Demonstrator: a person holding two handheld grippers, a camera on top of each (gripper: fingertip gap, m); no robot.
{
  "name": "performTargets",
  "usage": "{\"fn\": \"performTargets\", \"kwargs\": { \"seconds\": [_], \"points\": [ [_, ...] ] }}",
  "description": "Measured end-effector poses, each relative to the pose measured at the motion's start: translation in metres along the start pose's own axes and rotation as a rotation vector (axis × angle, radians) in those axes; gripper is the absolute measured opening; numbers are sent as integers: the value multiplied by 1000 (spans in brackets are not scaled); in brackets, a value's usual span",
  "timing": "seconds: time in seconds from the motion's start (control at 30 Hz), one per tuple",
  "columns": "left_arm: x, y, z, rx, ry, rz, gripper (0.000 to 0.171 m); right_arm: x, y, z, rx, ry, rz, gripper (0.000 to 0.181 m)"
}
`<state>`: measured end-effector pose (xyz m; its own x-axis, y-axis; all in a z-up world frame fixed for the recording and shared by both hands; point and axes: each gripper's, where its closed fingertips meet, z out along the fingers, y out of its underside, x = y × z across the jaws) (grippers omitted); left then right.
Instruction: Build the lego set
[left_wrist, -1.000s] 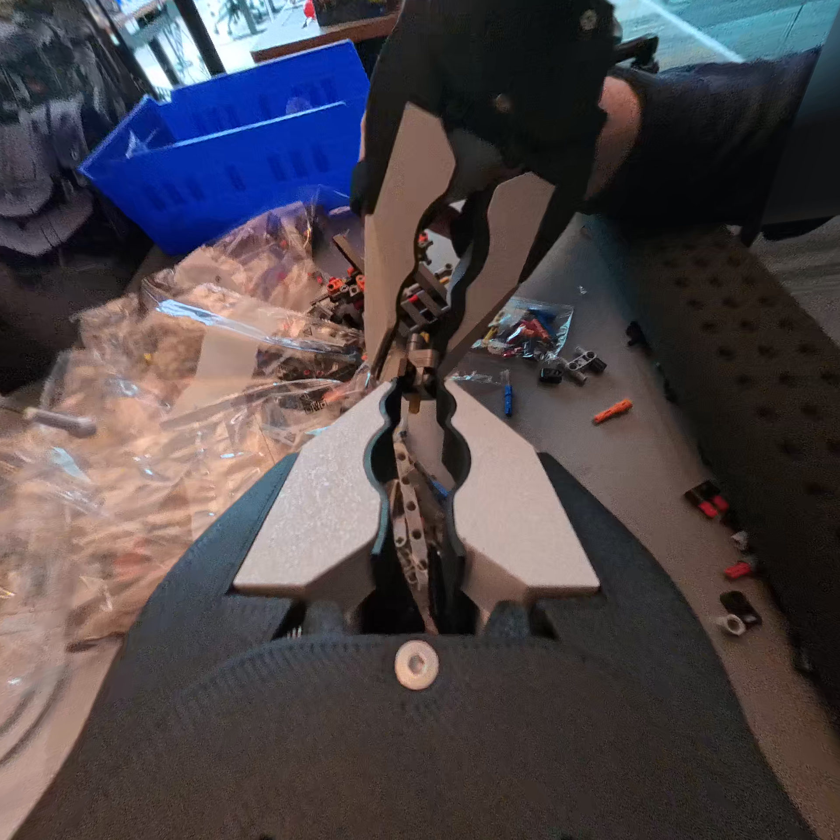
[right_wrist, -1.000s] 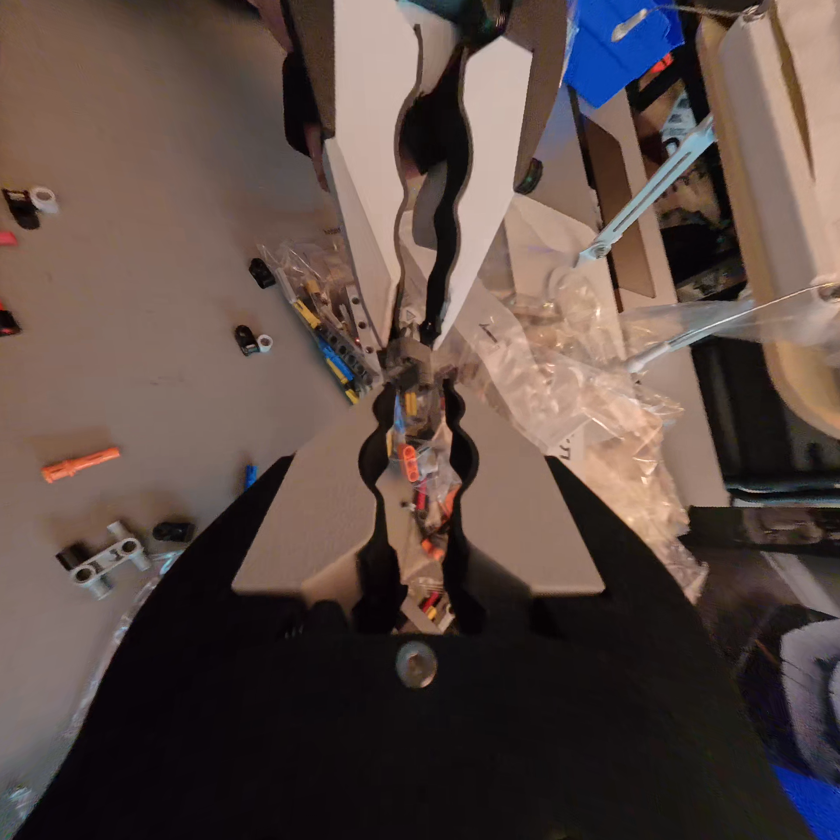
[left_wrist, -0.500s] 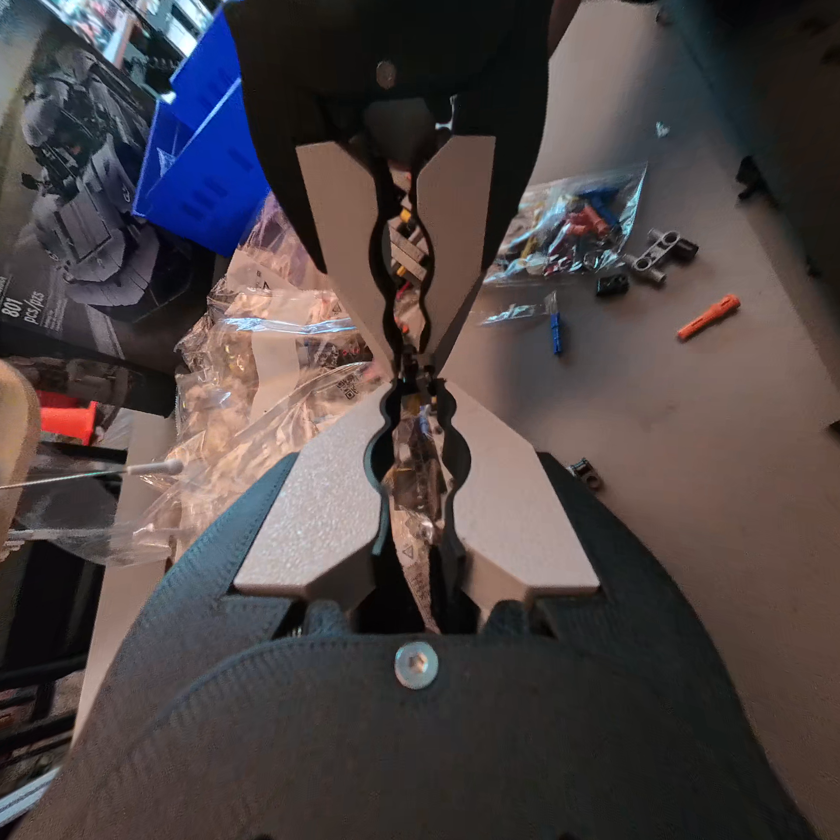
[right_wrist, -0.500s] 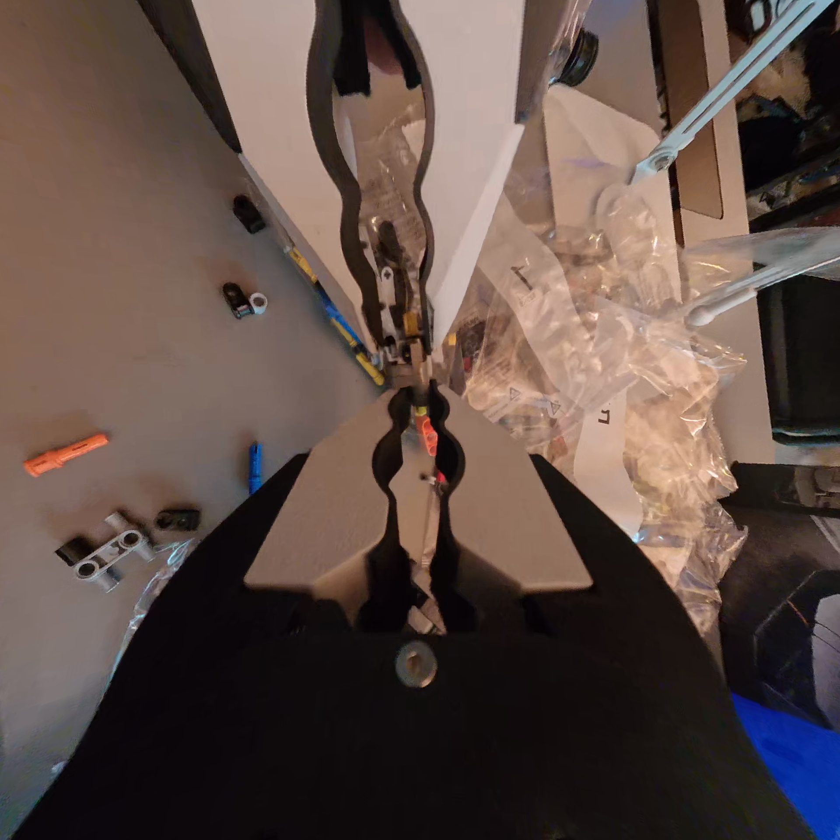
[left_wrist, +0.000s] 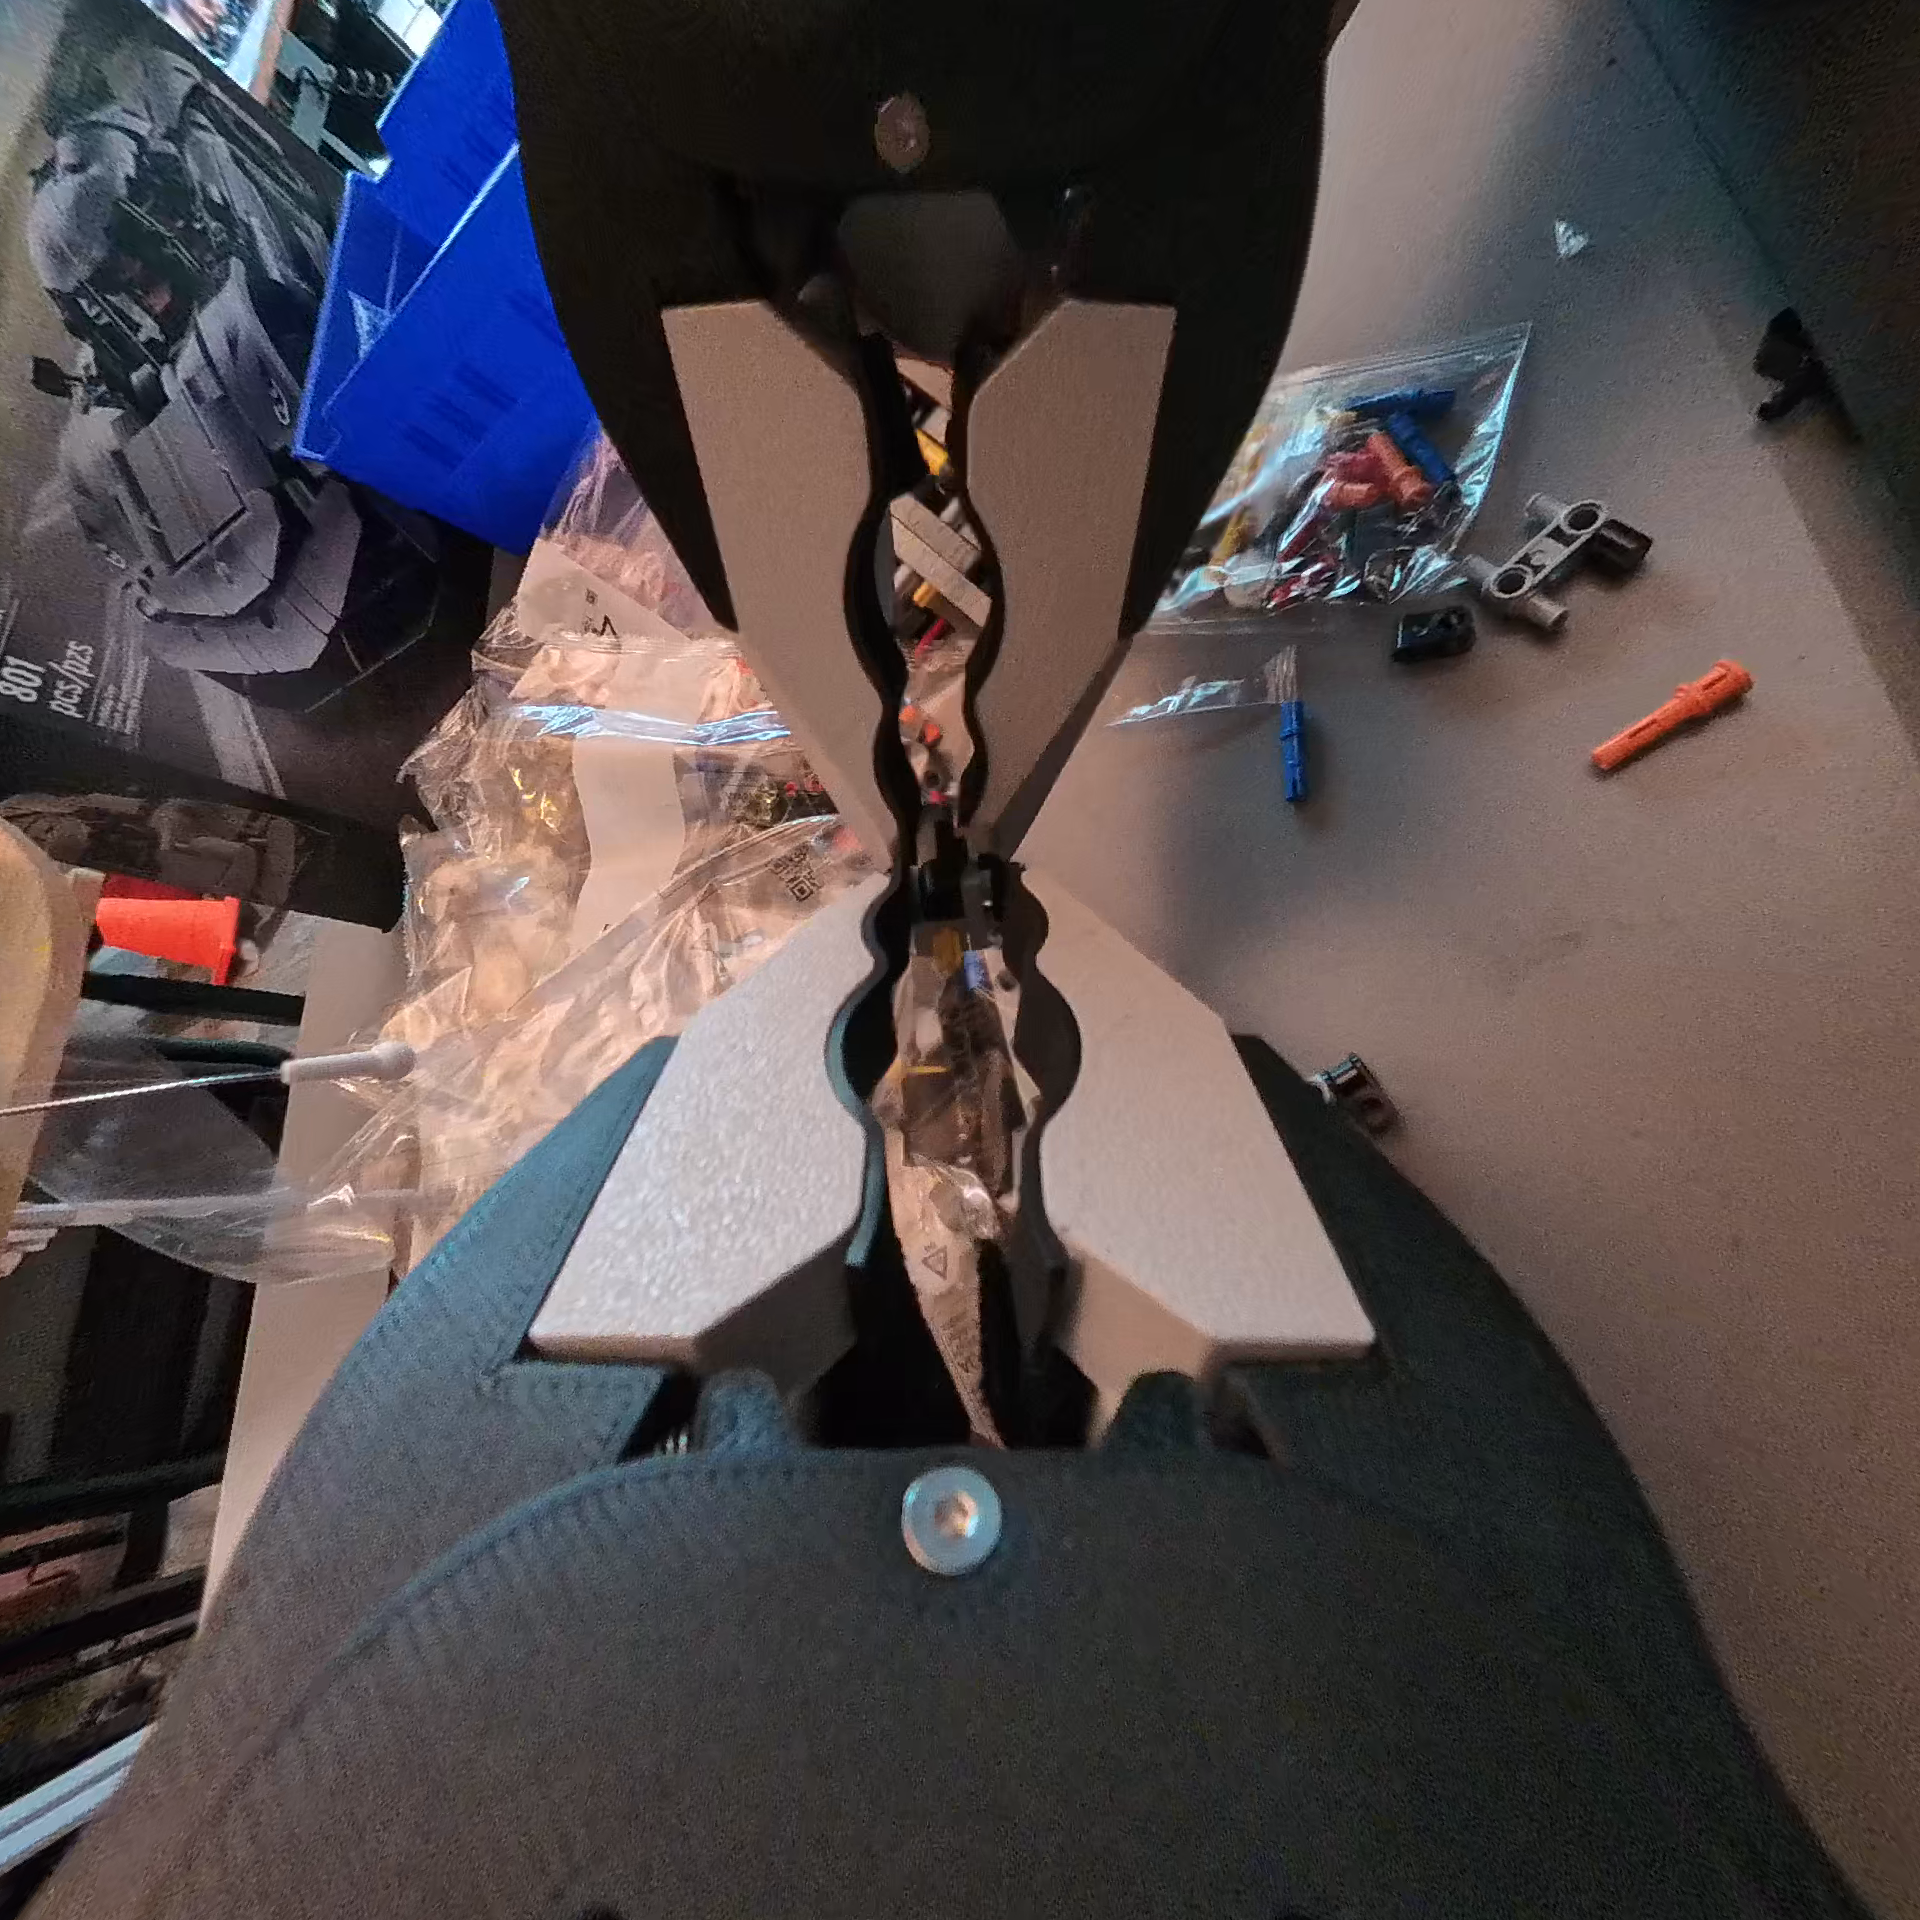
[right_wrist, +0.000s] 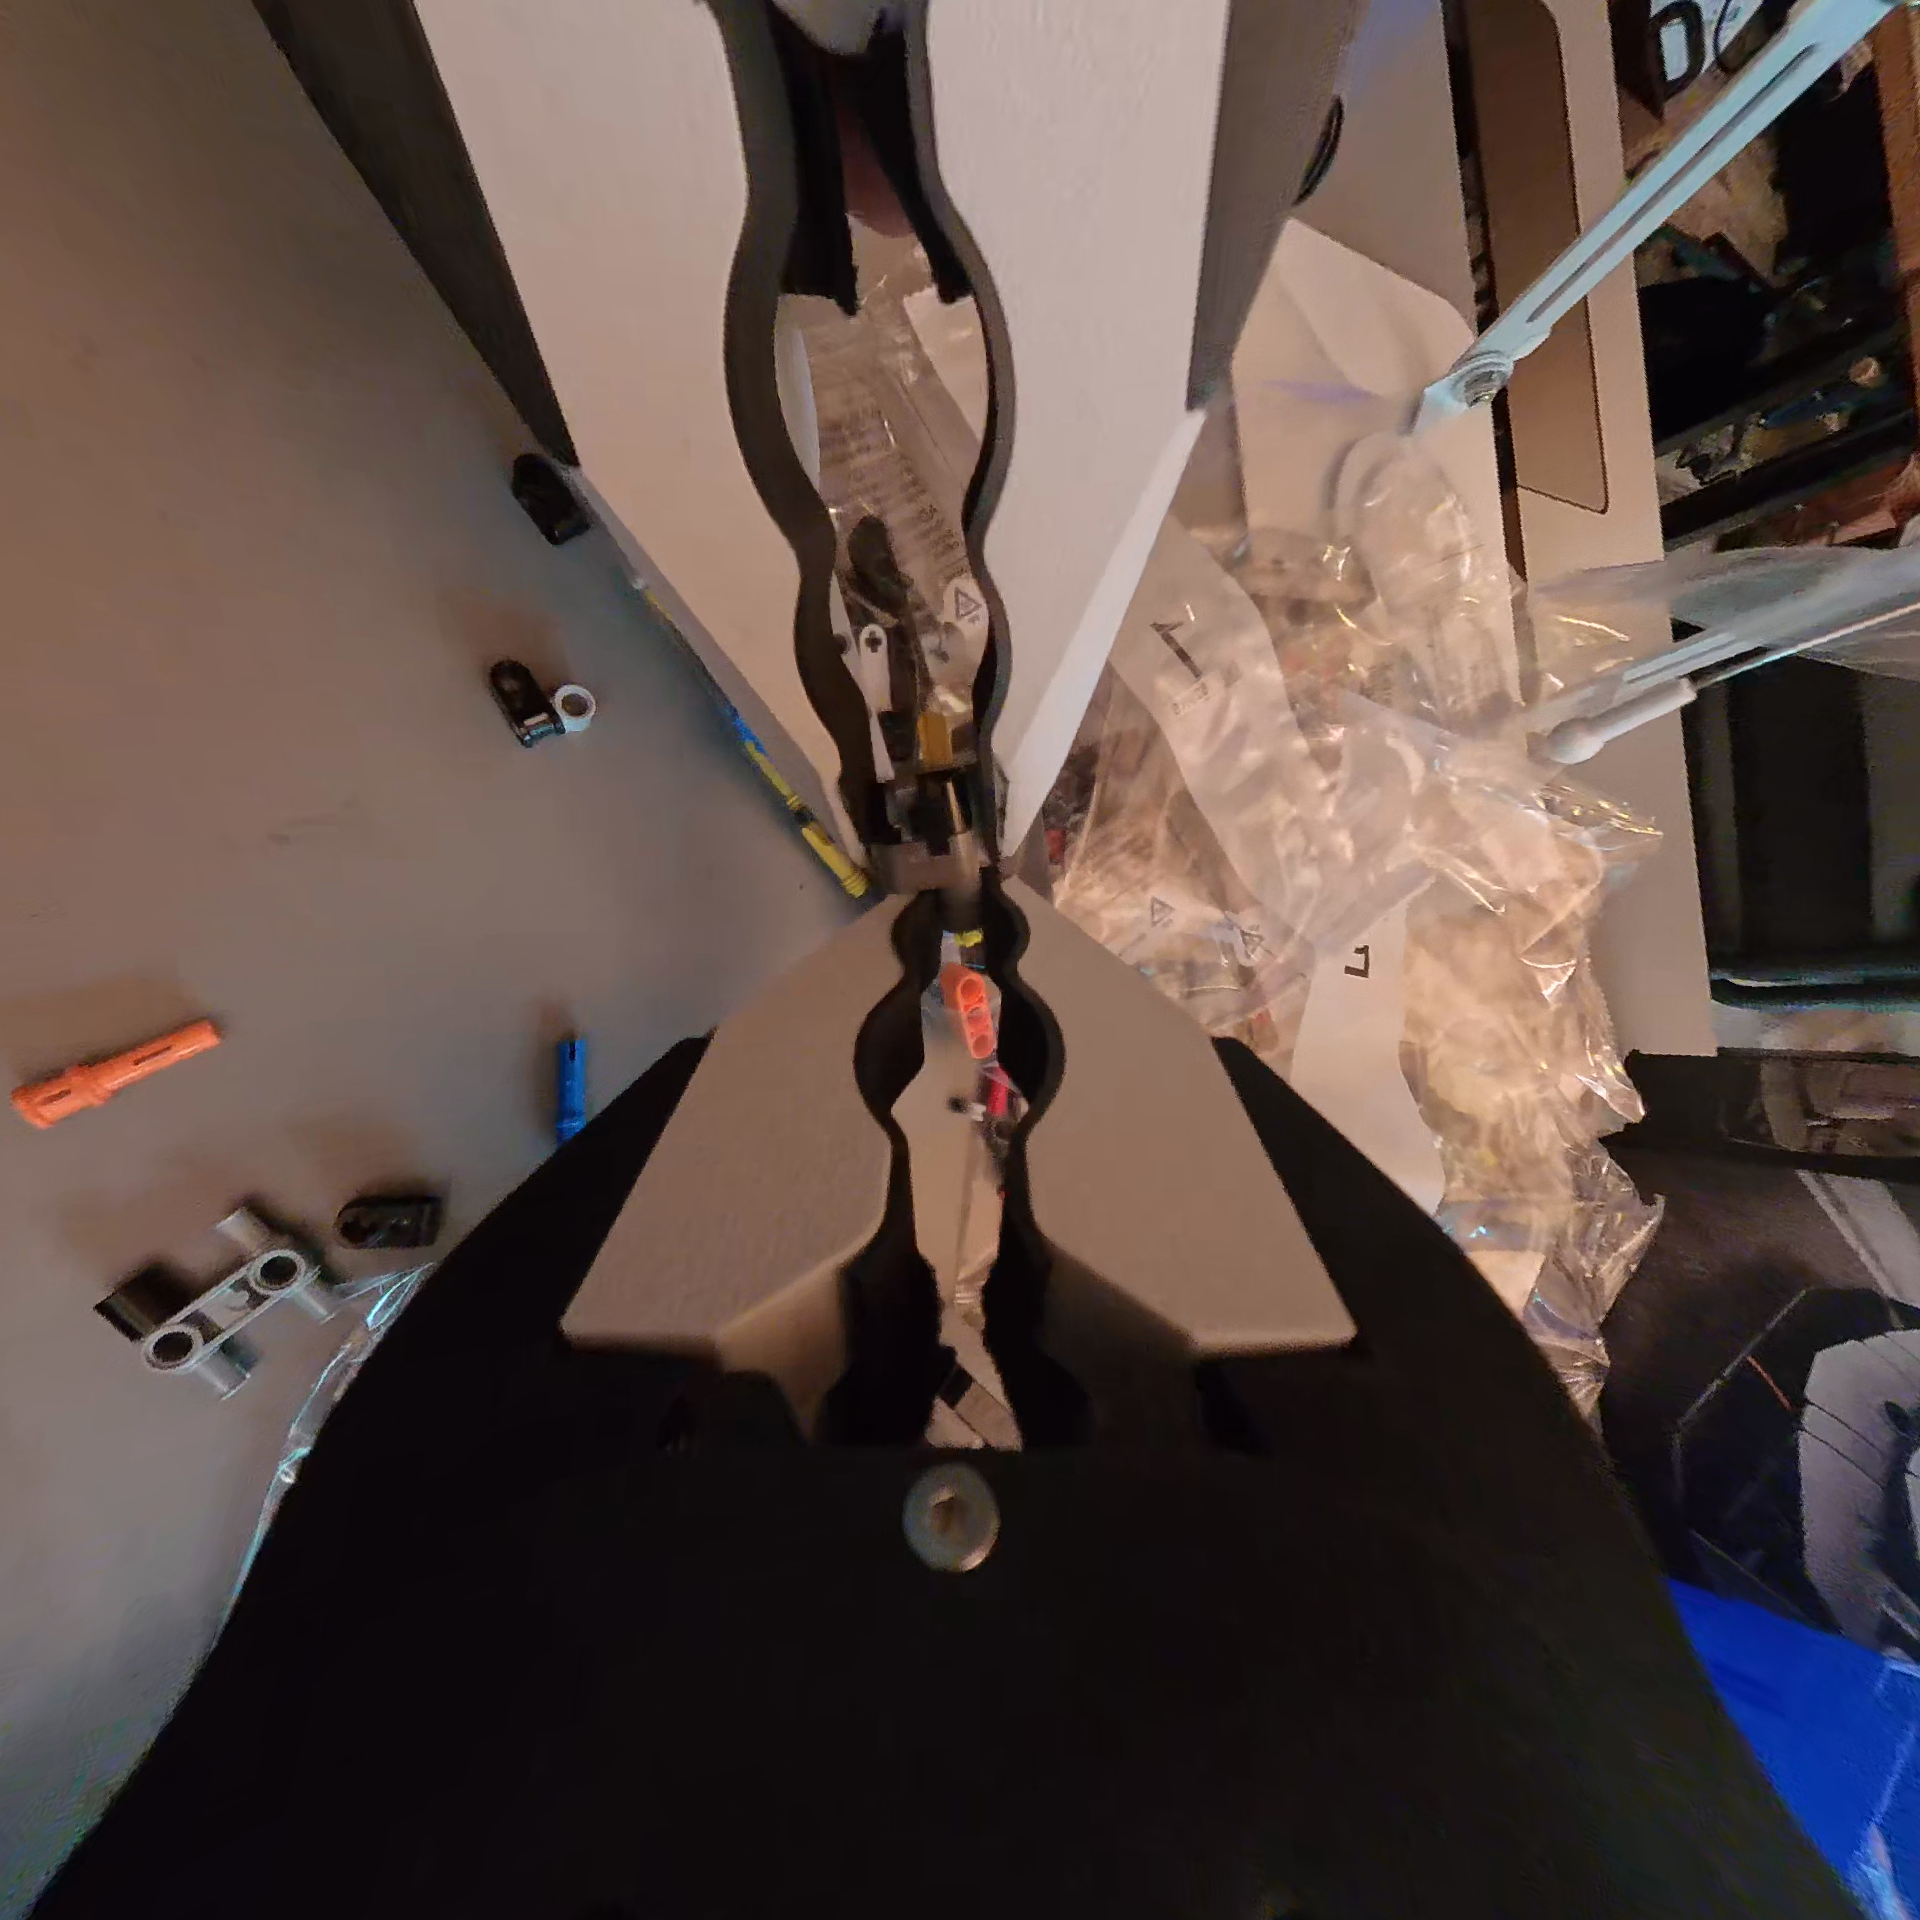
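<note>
The two grippers meet tip to tip over the grey table (left_wrist: 1558, 1039), and between them sits a small dark lego assembly (left_wrist: 948, 891) — black and grey, hard to read in detail. The left gripper (left_wrist: 951, 914) has its fingers pressed together on one side of that piece, and the right gripper (right_wrist: 961, 899) pinches the other side, so both are clamped on the same little build, which hangs in the air above the table. Under them lies a heap of clear plastic bags (left_wrist: 582, 935) with parts inside, spreading toward the table's left edge (some bear white stickers). On the bare table to the right of the grippers in the left wrist view there are loose bits: an orange pin (left_wrist: 1671, 715), a blue pin (left_wrist: 1295, 736), a grey connector (left_wrist: 1553, 551) with a black part stuck on it, a small black piece (left_wrist: 1434, 634), and a small bag of coloured parts (left_wrist: 1361, 488). Beyond the bags stand blue bins (left_wrist: 447, 343) and the dark set box (left_wrist: 156, 416).
</note>
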<state>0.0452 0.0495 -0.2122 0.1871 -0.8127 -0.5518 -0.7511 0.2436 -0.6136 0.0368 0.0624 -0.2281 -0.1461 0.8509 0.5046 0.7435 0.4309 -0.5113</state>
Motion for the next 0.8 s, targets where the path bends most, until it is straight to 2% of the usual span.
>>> {"fn": "performTargets", "kwargs": {
  "seconds": [0.17, 0.5, 0.8],
  "points": [
    [3, 3, 3, -35, -6, 42, 15, -3, 6, 2, -57, -12, -10, 3],
    [3, -9, -8, 68, 53, -61, 14, -5, -1, -8, -30, -18, -8, 3],
    [5, -10, -11, 96, 92, -97, 14, -9, -4, -9, 1, -30, -38, 3]
  ]
}}
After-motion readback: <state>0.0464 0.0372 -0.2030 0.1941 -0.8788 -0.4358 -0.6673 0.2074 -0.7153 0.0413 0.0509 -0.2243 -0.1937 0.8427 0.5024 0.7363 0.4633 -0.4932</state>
